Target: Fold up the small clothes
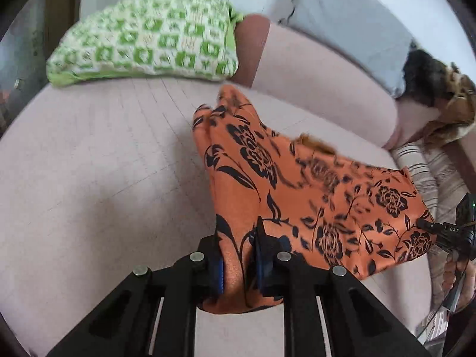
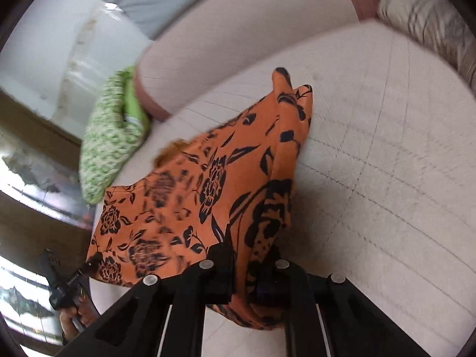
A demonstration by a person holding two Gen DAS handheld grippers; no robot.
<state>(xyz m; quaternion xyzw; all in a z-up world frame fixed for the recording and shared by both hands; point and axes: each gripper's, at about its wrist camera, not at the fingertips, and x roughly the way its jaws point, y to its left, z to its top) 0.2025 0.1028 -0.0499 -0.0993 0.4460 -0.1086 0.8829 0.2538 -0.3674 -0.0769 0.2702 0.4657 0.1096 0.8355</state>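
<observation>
An orange cloth with a black flower print (image 1: 300, 196) hangs stretched above a pale pink sofa seat (image 1: 98, 172). My left gripper (image 1: 238, 235) is shut on one bunched corner of it. My right gripper (image 2: 247, 253) is shut on the other bunched corner (image 2: 238, 202). The cloth spans between the two grippers, its far end drooping toward the seat. The right gripper's tip (image 1: 428, 226) shows at the cloth's right edge in the left wrist view. The left gripper's tip (image 2: 92, 260) shows at the cloth's lower left in the right wrist view.
A green and white knitted cushion (image 1: 148, 38) lies at the back left of the seat. A grey pillow (image 1: 351, 20) rests on the sofa back (image 1: 321, 71). A striped cushion (image 1: 428, 175) and a dark furry thing (image 1: 431, 80) sit at the right.
</observation>
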